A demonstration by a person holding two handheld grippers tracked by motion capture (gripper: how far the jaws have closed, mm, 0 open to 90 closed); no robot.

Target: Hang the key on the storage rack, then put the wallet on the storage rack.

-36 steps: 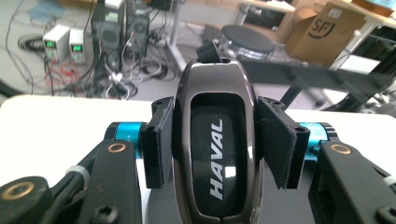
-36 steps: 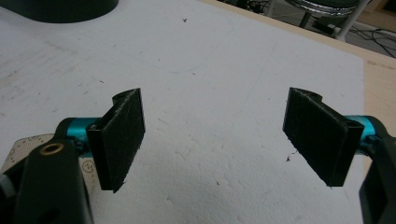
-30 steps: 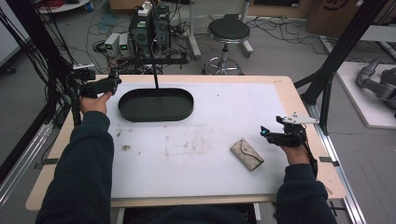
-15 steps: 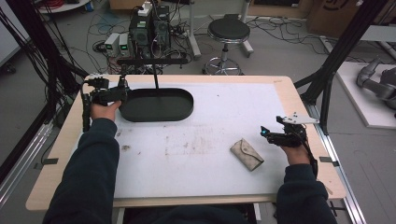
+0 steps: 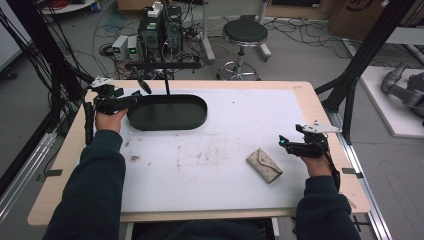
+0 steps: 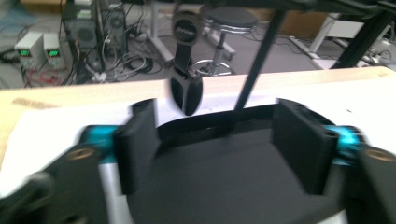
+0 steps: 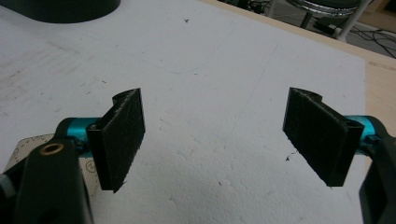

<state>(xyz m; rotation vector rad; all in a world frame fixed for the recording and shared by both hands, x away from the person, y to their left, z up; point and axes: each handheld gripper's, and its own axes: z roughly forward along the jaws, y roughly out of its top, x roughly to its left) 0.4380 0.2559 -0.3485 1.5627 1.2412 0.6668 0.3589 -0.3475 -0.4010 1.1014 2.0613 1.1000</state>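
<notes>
at the black tray's (image 5: pixel 167 113) left end, the left gripper (image 5: pixel 131 99) is hanging with jaws just opening, empty, apparently to grasp the rim; the right gripper (image 5: pixel 285 143) is waiting open near the pouch (image 5: pixel 263 165).

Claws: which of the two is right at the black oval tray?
The left claw, at the tray's left end, with the tray rim between its open jaws. The right claw is far off, open over bare table beside the beige pouch.
</notes>
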